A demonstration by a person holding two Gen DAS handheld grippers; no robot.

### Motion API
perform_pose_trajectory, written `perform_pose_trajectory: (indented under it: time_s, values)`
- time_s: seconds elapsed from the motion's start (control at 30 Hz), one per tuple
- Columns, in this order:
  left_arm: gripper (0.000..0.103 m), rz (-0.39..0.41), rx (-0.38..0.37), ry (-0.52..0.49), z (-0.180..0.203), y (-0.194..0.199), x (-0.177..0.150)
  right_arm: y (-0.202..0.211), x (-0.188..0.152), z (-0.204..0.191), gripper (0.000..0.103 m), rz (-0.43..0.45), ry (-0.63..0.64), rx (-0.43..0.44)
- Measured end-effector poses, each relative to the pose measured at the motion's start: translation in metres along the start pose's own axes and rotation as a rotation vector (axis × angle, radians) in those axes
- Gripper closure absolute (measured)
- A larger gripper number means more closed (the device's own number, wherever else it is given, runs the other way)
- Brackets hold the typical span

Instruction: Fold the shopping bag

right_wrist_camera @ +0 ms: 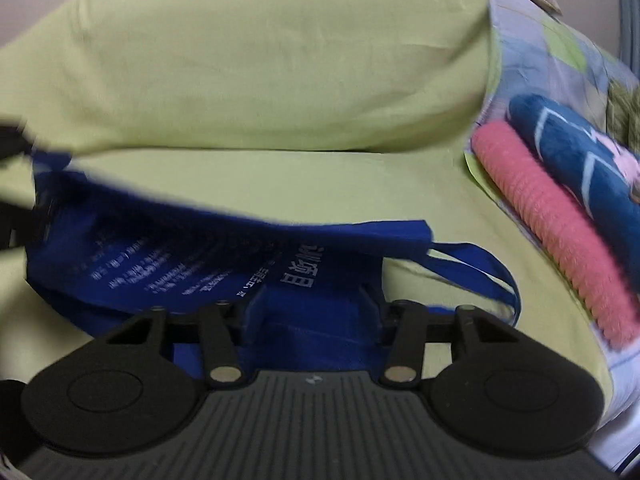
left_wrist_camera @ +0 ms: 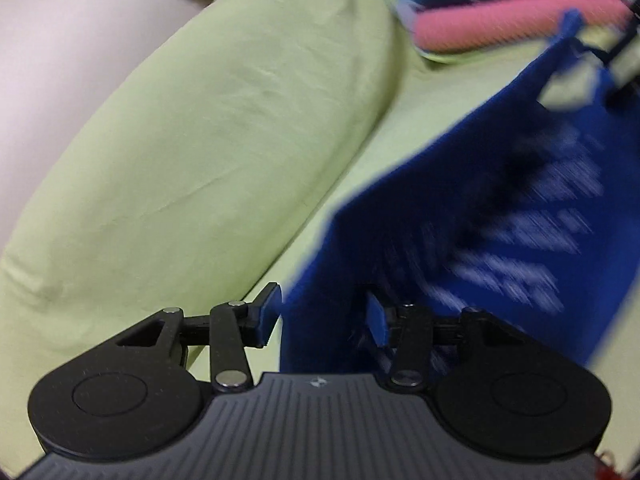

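Left wrist view, left gripper jaws parted around blue shopping bag edge, right gripper jaws parted over bag, green sheet beneath.

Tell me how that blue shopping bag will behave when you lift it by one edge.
The blue shopping bag looks like thin fabric: it sags and creases on the green sheet, so it will probably drape limply rather than hold shape. Its loose handle will likely dangle. It seems flat and empty, so probably light.
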State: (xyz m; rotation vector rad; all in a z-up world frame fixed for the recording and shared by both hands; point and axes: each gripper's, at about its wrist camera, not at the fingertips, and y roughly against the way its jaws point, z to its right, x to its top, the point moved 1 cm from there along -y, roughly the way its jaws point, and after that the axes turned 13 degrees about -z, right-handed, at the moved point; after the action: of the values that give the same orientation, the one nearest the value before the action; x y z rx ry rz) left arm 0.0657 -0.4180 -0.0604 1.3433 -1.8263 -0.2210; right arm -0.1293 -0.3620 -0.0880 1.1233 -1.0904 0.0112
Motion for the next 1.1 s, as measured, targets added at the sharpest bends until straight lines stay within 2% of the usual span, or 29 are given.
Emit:
perform_pose_trajectory:
  time_s: [0.13, 0.2, 0.33, 0.43, 0.57, 0.6, 0.63, 0.7, 0.8, 0.87, 0.93, 1.03, 1.1]
  values:
    - [0.039, -0.099, -0.057, 0.145, -0.025, -0.055, 0.033, -0.018, 0.004, -0.006, 0.058, -0.062, 0.025, 0.004]
    - [0.037, -0.207, -0.082, 0.183, -0.029, -0.090, 0.038, -0.028, -0.003, -0.015, 0.058, -0.111, 0.050, -0.008]
    - [0.035, -0.365, -0.146, 0.241, -0.030, -0.135, 0.021, -0.038, -0.020, -0.028, 0.058, -0.147, 0.080, -0.047]
    - [0.030, -0.418, -0.161, 0.331, -0.042, -0.136, 0.010, -0.040, -0.017, -0.028, 0.055, -0.136, 0.101, -0.069]
    - [0.030, -0.415, -0.170, 0.471, -0.053, -0.111, -0.022, -0.035, -0.016, -0.023, 0.047, -0.111, 0.087, -0.085]
    - [0.030, -0.403, -0.176, 0.503, -0.052, -0.103, -0.030, -0.036, -0.016, -0.021, 0.043, -0.107, 0.081, -0.087]
    - [0.030, -0.383, -0.186, 0.538, -0.052, -0.094, -0.038, -0.036, -0.017, -0.020, 0.043, -0.105, 0.076, -0.092]
    - [0.030, -0.355, -0.236, 0.617, -0.052, -0.078, -0.052, -0.036, -0.018, -0.018, 0.043, -0.100, 0.067, -0.097]
    - [0.031, -0.327, -0.359, 0.728, -0.044, -0.059, -0.064, -0.035, -0.017, -0.017, 0.043, -0.104, 0.051, -0.098]
    - [0.038, -0.316, -0.416, 0.747, -0.035, -0.052, -0.066, -0.037, -0.017, -0.017, 0.042, -0.112, 0.040, -0.107]
    - [0.070, -0.311, -0.426, 0.730, -0.028, -0.042, -0.067, -0.039, -0.018, -0.016, 0.042, -0.118, 0.026, -0.117]
    - [0.086, -0.287, -0.395, 0.767, -0.026, -0.030, -0.066, -0.043, -0.018, -0.013, 0.041, -0.120, 0.013, -0.120]
    - [0.090, -0.271, -0.350, 0.777, -0.031, -0.009, -0.070, -0.047, -0.015, -0.012, 0.041, -0.122, 0.012, -0.111]
